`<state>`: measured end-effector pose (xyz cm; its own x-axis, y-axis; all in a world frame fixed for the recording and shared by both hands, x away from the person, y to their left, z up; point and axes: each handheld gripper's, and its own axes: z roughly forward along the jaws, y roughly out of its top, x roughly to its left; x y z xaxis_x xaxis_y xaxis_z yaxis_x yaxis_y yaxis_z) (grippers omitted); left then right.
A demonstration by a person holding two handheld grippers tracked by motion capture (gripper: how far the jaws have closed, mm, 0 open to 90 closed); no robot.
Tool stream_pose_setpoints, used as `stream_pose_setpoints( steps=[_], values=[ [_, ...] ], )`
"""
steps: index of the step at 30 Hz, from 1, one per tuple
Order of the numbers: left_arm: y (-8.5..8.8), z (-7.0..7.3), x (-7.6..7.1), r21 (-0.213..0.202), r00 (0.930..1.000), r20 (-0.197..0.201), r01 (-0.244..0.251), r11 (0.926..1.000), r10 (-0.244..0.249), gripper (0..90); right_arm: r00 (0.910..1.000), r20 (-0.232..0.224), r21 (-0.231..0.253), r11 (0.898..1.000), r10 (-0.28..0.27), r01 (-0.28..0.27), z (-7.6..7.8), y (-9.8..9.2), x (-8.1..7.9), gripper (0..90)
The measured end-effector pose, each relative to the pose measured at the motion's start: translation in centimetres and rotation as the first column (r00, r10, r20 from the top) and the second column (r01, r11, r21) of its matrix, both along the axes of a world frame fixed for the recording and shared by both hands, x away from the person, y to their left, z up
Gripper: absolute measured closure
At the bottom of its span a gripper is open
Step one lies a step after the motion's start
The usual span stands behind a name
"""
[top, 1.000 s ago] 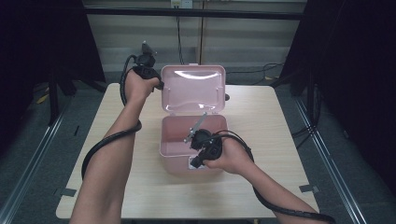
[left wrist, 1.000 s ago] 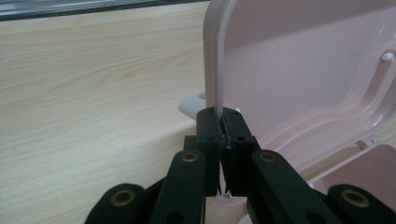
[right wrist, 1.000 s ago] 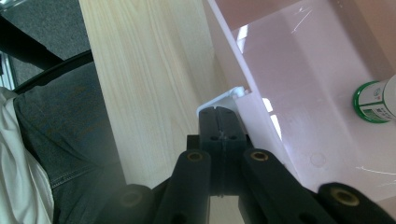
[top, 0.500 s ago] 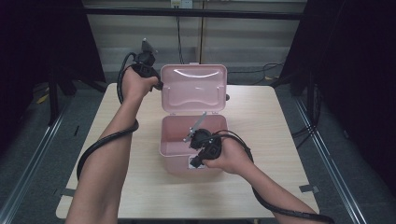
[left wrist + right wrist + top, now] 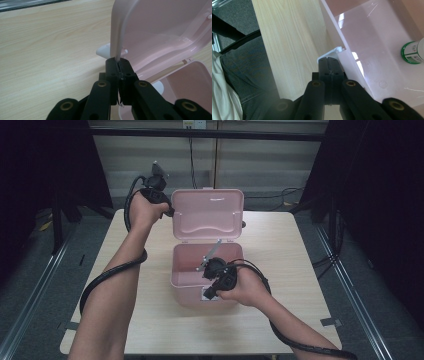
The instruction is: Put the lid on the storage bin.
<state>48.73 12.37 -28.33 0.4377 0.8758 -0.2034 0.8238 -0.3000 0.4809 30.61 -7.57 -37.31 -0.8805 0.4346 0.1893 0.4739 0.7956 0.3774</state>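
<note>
A pink plastic box (image 5: pixel 187 290) stands on the wooden table with its lid (image 5: pixel 207 215) raised upright behind it. My left gripper (image 5: pixel 169 212) is at the lid's left edge. In the left gripper view its jaws (image 5: pixel 117 61) are shut on the thin edge of the lid (image 5: pixel 162 32). My right gripper (image 5: pixel 207 292) is at the box's front wall. In the right gripper view it (image 5: pixel 331 60) is shut on the front wall's rim by a white latch tab (image 5: pixel 329 53). A white bottle with a green cap (image 5: pixel 414 52) lies inside the box.
The wooden table (image 5: pixel 300 265) has bare surface left, right and in front of the box. A white hinge piece (image 5: pixel 103 51) sticks out at the lid's base. Dark curtains and metal rails surround the table. The person's jeans (image 5: pixel 244 72) lie past the table edge.
</note>
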Motion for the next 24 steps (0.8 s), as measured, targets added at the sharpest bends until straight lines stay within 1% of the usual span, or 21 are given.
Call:
stream_pose_setpoints(
  steps=[2, 3, 9, 14, 16, 20, 24],
  values=[
    [0.0, 0.1, -0.1, 0.005, 1.0, 0.004, 0.008, 1.0, -0.008, 87.7, 1.0, 0.0, 0.0, 1.0, -0.001, 0.001, 0.0, 0.0, 0.0, 90.0],
    [0.0, 0.1, -0.2, 0.001, 1.0, 0.006, 0.004, 1.0, -0.004, 87.6, 1.0, 0.002, 0.0, 1.0, -0.002, 0.002, 0.0, 0.0, 0.0, 90.0],
    [0.1, 0.3, -0.7, 0.012, 0.9999, 0.014, 0.006, 0.9999, -0.006, 87.7, 1.0, 0.001, -0.006, 1.0, -0.007, 0.007, 0.0, 0.1, 0.1, 90.0],
    [0.2, 0.4, -1.2, 0.011, 0.9994, 0.032, 0.011, 0.9999, -0.011, 87.6, 0.9999, 0.001, -0.003, 1.0, -0.017, 0.017, 0.0, 0.1, 0.2, 90.0],
    [0.3, 0.5, -1.3, 0.017, 0.9992, 0.036, 0.017, 0.9997, -0.017, 87.6, 0.9998, -0.005, -0.004, 1.0, -0.02, 0.02, 0.0, 0.1, 0.3, 90.0],
    [0.4, 0.7, -1.5, 0.021, 0.9993, 0.031, 0.02, 0.9996, -0.02, 87.6, 0.9994, -0.008, -0.008, 0.999, -0.032, 0.032, 0.0, 0.1, 0.4, 90.0],
    [0.5, 0.8, -1.7, 0.033, 0.9987, 0.04, 0.03, 0.999, -0.031, 87.6, 0.9993, -0.006, -0.01, 0.999, -0.037, 0.037, 0.0, 0.2, 0.6, 90.0]
  ],
)
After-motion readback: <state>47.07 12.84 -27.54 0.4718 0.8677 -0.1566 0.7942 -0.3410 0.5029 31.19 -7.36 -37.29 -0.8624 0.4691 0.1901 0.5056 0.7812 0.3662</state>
